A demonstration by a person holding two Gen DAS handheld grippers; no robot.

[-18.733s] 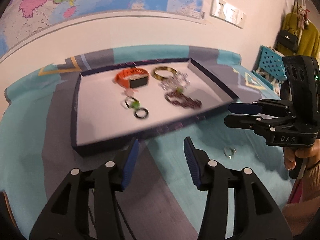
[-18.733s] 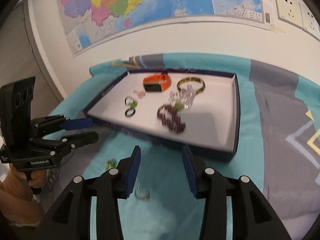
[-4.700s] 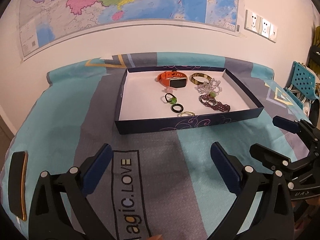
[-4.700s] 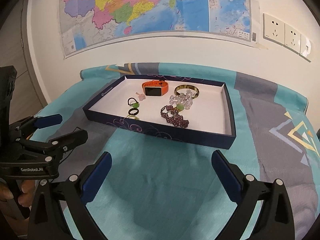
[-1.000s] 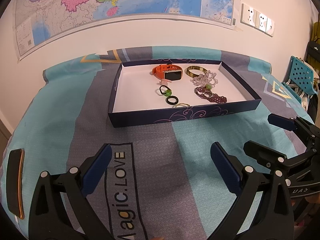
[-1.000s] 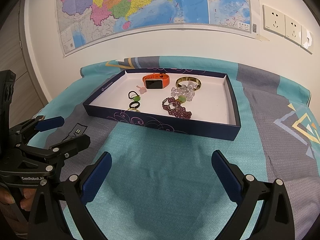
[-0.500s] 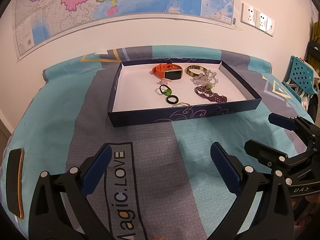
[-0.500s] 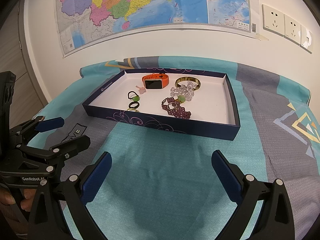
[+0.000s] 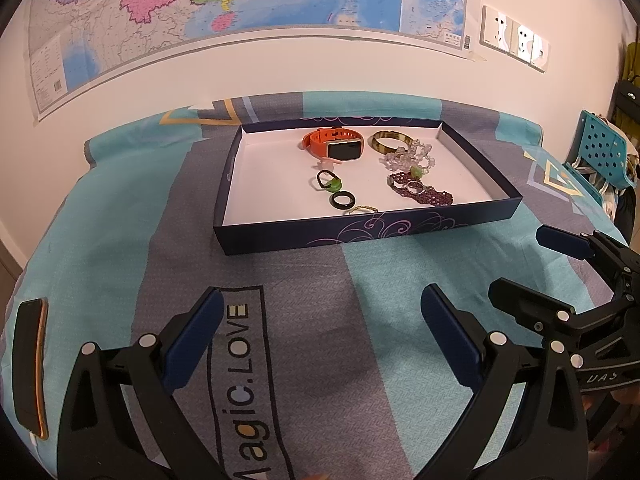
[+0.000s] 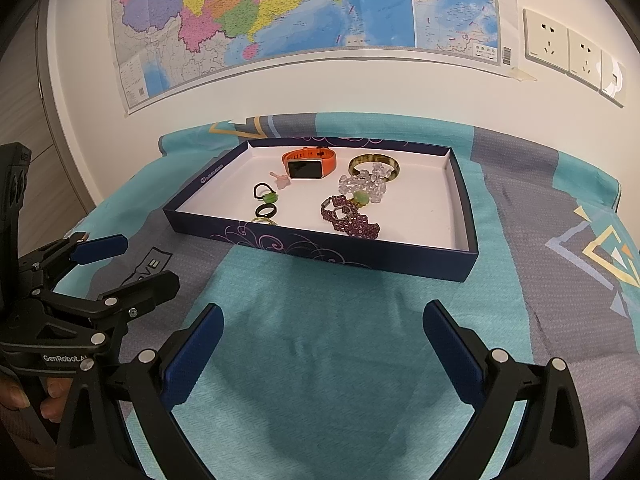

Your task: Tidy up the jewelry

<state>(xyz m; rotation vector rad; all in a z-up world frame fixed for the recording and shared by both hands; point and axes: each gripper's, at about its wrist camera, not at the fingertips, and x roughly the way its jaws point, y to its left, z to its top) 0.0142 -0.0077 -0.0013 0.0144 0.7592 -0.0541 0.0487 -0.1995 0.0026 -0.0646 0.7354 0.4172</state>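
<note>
One dark blue tray (image 9: pixel 360 232) sits on the patterned cloth (image 9: pixel 104 248), holding one orange watch (image 9: pixel 334 145), one bangle (image 9: pixel 390 141), two bead bracelets, clear (image 10: pixel 366 186) and purple (image 10: pixel 352 220), and a few small rings. Both the left gripper (image 9: pixel 320 336) and the right gripper (image 10: pixel 320 344) hover near it, spread wide and holding nothing. One phone (image 9: pixel 30 364) lies at the cloth's left edge.

Warm, even room light fills both views, bright on the white wall (image 10: pixel 360 84) and sharp throughout, with no motion blur. Soft shadows pool on the bedspread (image 10: pixel 332 320) beneath the raised tools. Fisheye bending curves the map (image 9: pixel 240 4), and the corners fall black.
</note>
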